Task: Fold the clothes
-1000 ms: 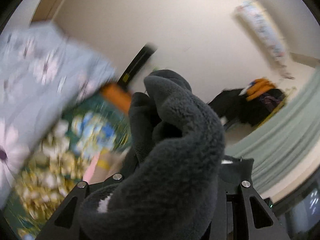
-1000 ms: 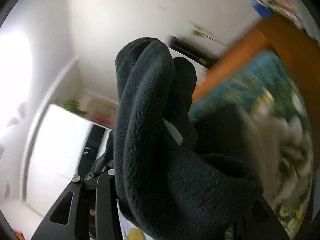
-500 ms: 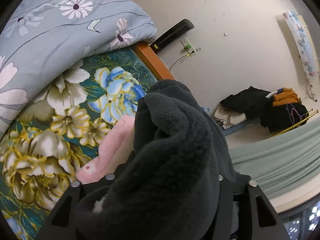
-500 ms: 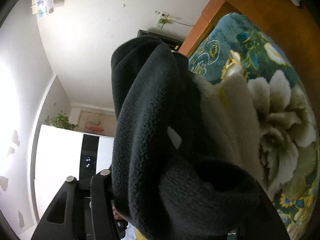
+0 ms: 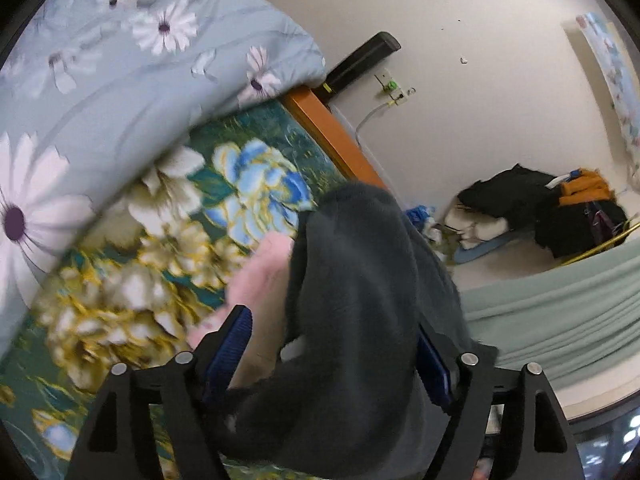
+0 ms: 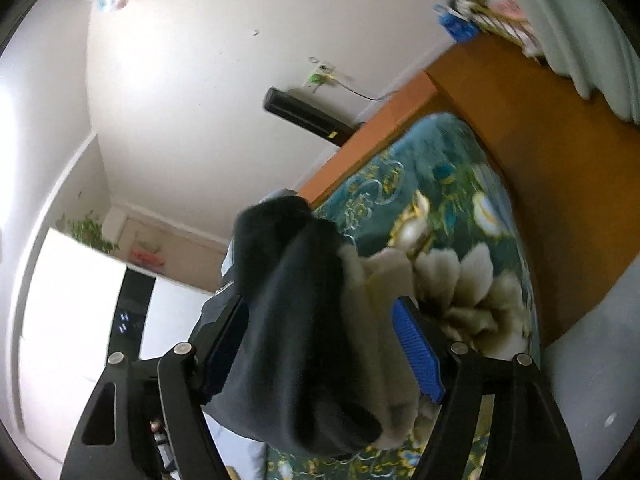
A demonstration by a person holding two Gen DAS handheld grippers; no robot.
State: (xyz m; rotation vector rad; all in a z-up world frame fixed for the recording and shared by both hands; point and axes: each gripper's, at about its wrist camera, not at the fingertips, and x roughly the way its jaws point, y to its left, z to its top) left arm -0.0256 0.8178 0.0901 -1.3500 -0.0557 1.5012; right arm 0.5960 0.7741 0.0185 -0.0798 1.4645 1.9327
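I have the dark fleece garment (image 5: 352,300) bunched between both claws, low over the bed's floral blanket (image 5: 132,288). My left claw (image 5: 332,344) has just been opening: its blue pads stand apart, with a clear gap on the left side, though the fleece hides the right pad's contact. My right claw (image 6: 320,344) has been opening too — the right pad stands clear of the cloth, while the left one is hidden against the fleece (image 6: 288,320). I judge this is the release of a folded edge onto the bed, which is why both wrists tip downward. A pink piece (image 5: 264,276) lies just beside the fleece, and the daisy-print quilt (image 5: 120,80) is heaped at the far side, apart from the work.
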